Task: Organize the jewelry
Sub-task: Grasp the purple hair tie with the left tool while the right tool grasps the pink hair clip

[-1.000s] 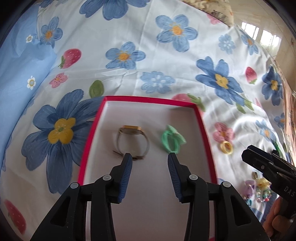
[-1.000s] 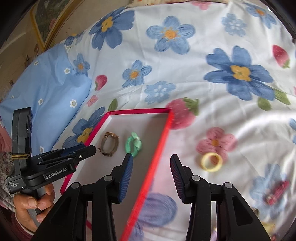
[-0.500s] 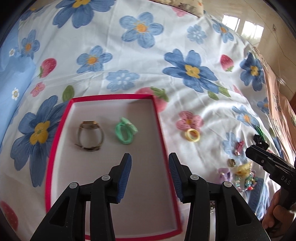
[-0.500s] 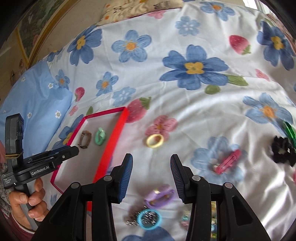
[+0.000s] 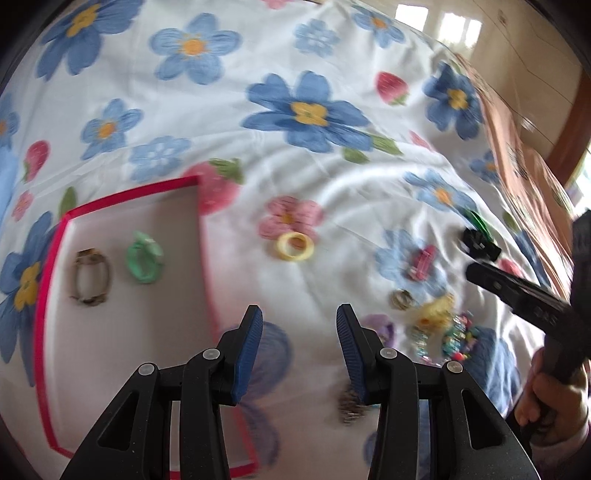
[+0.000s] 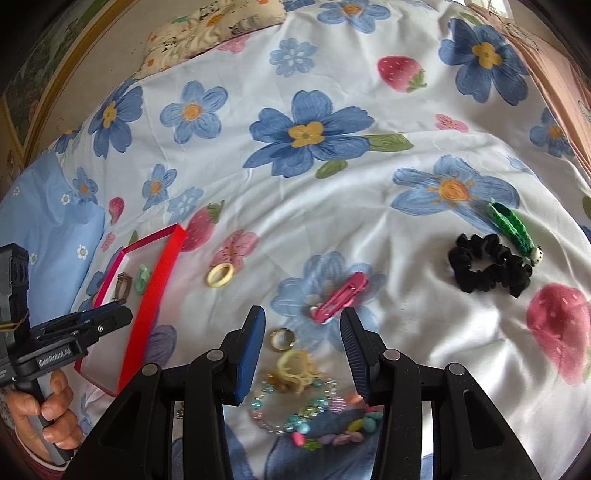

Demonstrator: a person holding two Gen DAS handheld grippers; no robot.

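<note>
A red-rimmed tray (image 5: 42, 280) (image 6: 147, 306) lies on the floral bedspread at the left, holding a metal watch (image 5: 90, 277) (image 6: 123, 286) and a green ring piece (image 5: 144, 256) (image 6: 142, 278). Right of the tray a yellow ring (image 5: 295, 246) (image 6: 220, 275) lies on the cloth. My left gripper (image 5: 299, 332) hangs open over the cloth just right of the tray's edge, empty. My right gripper (image 6: 302, 334) is open and empty above a gold ring (image 6: 282, 339), a pale yellow clip (image 6: 295, 365) and beaded bracelets (image 6: 314, 417). A pink hair clip (image 6: 341, 297) lies just beyond it.
A black scrunchie (image 6: 489, 267) and a green knitted clip (image 6: 511, 229) lie at the right. A purple clip (image 5: 380, 330) and a small metal piece (image 5: 349, 404) sit near the left gripper. A blue pillow (image 6: 48, 214) is at the far left, a patterned pillow (image 6: 207, 26) behind.
Both grippers have swung right across the bed, away from the tray toward the loose jewelry pile. The tray has slid to the left in both views. Neither jaw opening has changed.
</note>
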